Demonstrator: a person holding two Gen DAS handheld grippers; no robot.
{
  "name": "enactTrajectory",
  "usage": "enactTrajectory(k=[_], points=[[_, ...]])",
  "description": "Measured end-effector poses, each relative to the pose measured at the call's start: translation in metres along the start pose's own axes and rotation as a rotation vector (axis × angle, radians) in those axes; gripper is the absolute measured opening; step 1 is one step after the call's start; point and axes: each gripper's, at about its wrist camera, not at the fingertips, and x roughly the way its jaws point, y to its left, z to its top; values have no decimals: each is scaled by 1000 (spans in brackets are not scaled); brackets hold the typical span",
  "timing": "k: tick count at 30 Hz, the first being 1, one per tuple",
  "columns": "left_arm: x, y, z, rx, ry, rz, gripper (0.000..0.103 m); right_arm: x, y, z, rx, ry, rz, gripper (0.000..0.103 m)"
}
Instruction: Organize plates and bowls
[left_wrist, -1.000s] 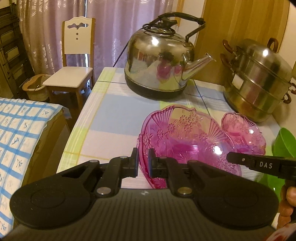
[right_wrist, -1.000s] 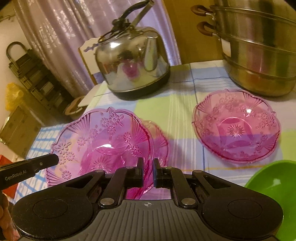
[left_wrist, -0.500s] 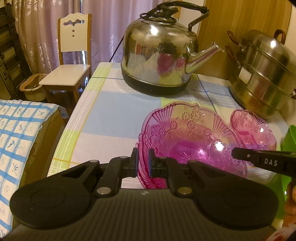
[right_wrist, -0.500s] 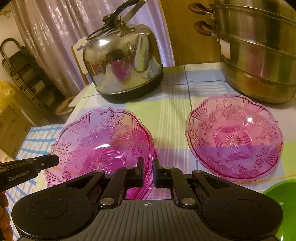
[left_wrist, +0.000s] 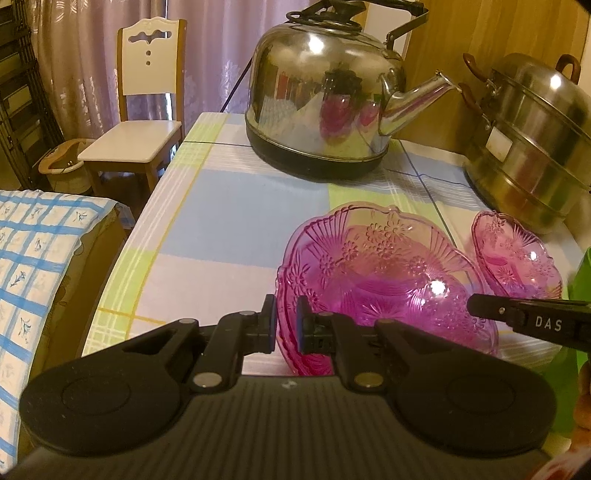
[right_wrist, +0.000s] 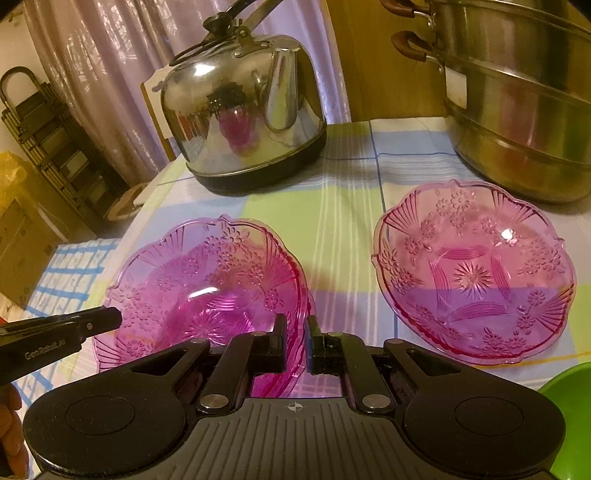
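Checked-cloth counter (left_wrist: 236, 221) with a steel kettle (left_wrist: 321, 110) at the back and a stacked steamer pot (left_wrist: 532, 147) to the right; white chair (left_wrist: 144, 110) and curtains behind. Large pink glass bowl (left_wrist: 384, 280) sits near the front edge of the counter, apparently on another pink piece, not clear. Left gripper (left_wrist: 286, 328) fingers narrow, clamped on the bowl's left rim. Right gripper (right_wrist: 295, 343) fingers narrow, pinching the same bowl's right rim (right_wrist: 291, 280). Second pink bowl (right_wrist: 476, 273) rests apart to the right, near the steamer. Green bowl (right_wrist: 569, 410) at the right edge.
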Motion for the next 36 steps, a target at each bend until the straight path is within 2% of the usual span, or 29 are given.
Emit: enactTrajectory(k=[18,25,27,28,29,30,31,36], points=[[7,-2,-3,6,5,18,9,4,-1,-1,7,-1,6,9],[5,-4,-1,10,-17,27,10,5,-4,-1,16,-20,9,11],[4,-4,-1,11,-23,26,13,5,-4,-2,8,-25,3,17],[3,-4,-1,12,-26,26,14,6,-4,-3,6,-24,-2,32],[2,-4,-1,13,-29,27,14,6,-5,-3,11,-26,-4,55],[1,-4,-1,12,-31,25,14,5,-6,-3,22,-32,1,63],[0,-4,-1,9,-33,25,14,4,-8,-3,35,-39,11,66],[-4,-4,-2,3,-39,20,14,1,-9,-2,41,-47,13,66]])
